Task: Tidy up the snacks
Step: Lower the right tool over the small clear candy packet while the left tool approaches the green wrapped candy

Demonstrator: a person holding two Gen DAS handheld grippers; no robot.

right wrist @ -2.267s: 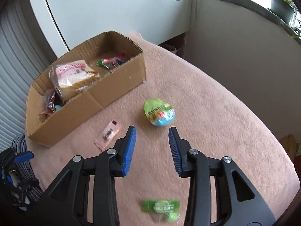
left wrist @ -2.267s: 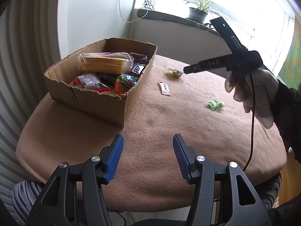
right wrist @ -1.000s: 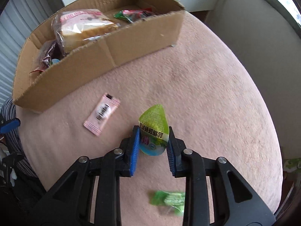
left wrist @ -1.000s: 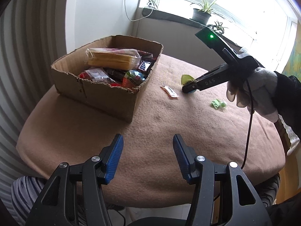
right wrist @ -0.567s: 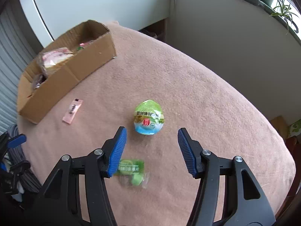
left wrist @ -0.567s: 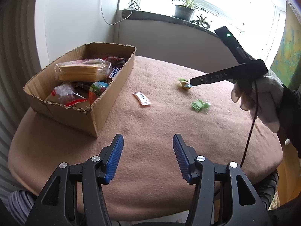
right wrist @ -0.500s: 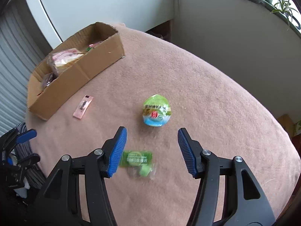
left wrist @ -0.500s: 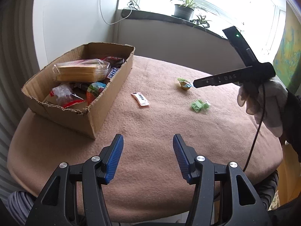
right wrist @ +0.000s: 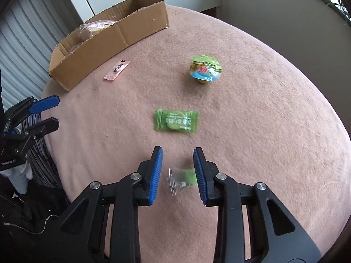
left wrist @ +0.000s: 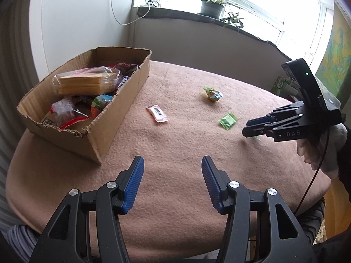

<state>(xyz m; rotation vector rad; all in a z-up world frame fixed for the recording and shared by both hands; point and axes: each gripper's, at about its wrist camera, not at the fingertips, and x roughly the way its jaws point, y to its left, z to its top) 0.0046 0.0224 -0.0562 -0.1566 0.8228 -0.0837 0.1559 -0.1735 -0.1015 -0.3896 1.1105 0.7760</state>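
On the far left of the pink-covered table (left wrist: 175, 153), your cardboard box (left wrist: 122, 100) holds a bagged stack of wafers (left wrist: 85, 83) and other wrapped snacks. A small clear-and-green candy (right wrist: 182, 178) lies between your right gripper (right wrist: 178, 173)'s closing jaws, pads not yet touching it. Your left gripper (left wrist: 172, 184) hangs spread and empty near the table's near edge.

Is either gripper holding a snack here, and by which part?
Neither. The left gripper is open over bare cloth; the right gripper is closing around a small clear-and-green candy, pads not yet pressing.
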